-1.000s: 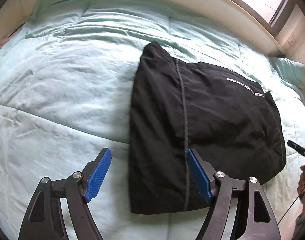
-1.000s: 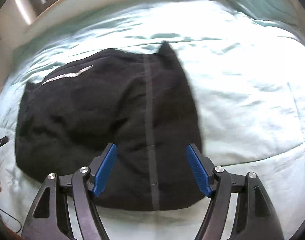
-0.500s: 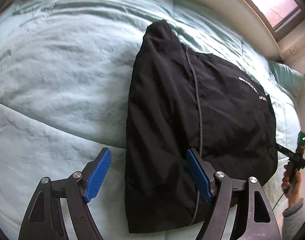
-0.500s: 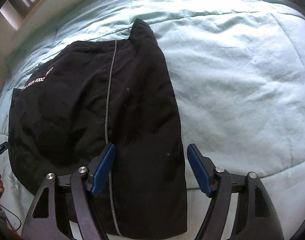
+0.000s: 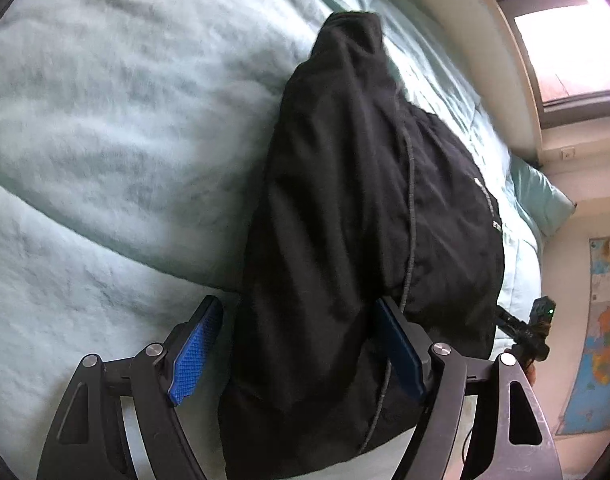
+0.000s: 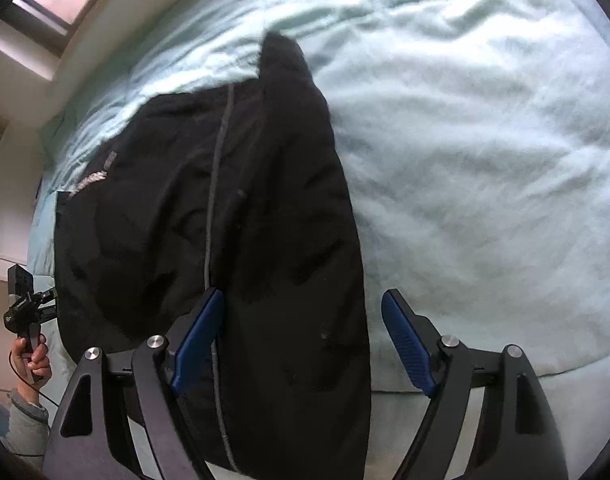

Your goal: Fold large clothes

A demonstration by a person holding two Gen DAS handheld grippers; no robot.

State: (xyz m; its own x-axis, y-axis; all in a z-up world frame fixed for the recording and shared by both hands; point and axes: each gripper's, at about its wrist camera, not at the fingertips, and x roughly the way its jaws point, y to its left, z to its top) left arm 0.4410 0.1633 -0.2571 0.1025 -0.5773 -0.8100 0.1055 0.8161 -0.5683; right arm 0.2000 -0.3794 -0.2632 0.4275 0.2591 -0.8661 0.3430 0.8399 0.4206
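Pictured: black garment point(image 5: 345, 240), already folded into a long panel, lying on a pale green comforter point(image 5: 105, 160) spread over the bed, narrow end pointing toward the window point(image 5: 565, 40), grey piping running lengthwise.

Left gripper point(image 5: 301, 346) poised at the near hem, jaws spread wide, straddling the cloth's near-left portion without pinching anything (left pad over bare comforter, right pad low against the fabric beside the piping).

Right gripper point(image 6: 303, 346) poised likewise at the same near end, jaws spread, left pad beside the piping, right pad over bare comforter just past the garment's right edge. Seen at far left of that view: the person's left hand point(image 6: 31, 360) around the other tool's handle.

Judged to be the step in hand: taking the two near corners for another fold toward the far end. Best done by dipping each lower pad under every layer at its own corner, closing only once the whole stack sits between the pads, then lifting both sides level and together. Worth watching: soft comforter getting caught along with the hem, and slippery layers sliding apart if only the top one is taken. Landing the near edge square on the far one, piping kept straight, likely to give a tidy result.
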